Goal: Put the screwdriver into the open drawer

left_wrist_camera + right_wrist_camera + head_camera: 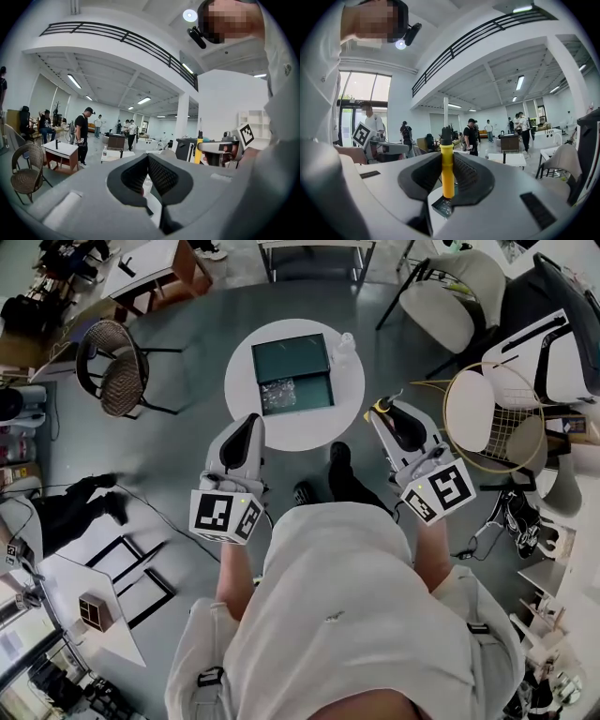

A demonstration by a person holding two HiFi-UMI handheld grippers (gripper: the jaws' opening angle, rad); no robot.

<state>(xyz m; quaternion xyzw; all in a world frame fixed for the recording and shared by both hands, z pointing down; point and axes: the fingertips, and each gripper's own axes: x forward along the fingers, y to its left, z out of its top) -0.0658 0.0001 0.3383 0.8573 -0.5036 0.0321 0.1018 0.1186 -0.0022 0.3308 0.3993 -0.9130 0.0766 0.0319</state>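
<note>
Here the right gripper (447,161) has its jaws pinched on the yellow handle of the screwdriver (447,174), which stands upright between them, its black collar and thin metal shaft rising above the jaw tips. In the head view the same gripper (384,412) is held just off the near right rim of the round white table (246,418), with the screwdriver (381,407) showing as a small yellow spot at its tips, to the right of the open drawer (296,393) and apart from it. The drawer is dark green, pulled out from its green case toward the person, and something clear and crinkled lies in its left part. A clear bottle (344,348) stands on the table just beside the case on its right. In the right gripper view a dark green corner of the drawer (439,206) shows low down under the handle. The left gripper (148,160) has its jaws pressed together at the tips with nothing between them; in the head view it (248,423) hovers at the near left rim of the table. From the left gripper view the screwdriver (200,141) is seen off to the right. A wicker chair (112,369) stands on the floor to the left, well apart from the table
</note>
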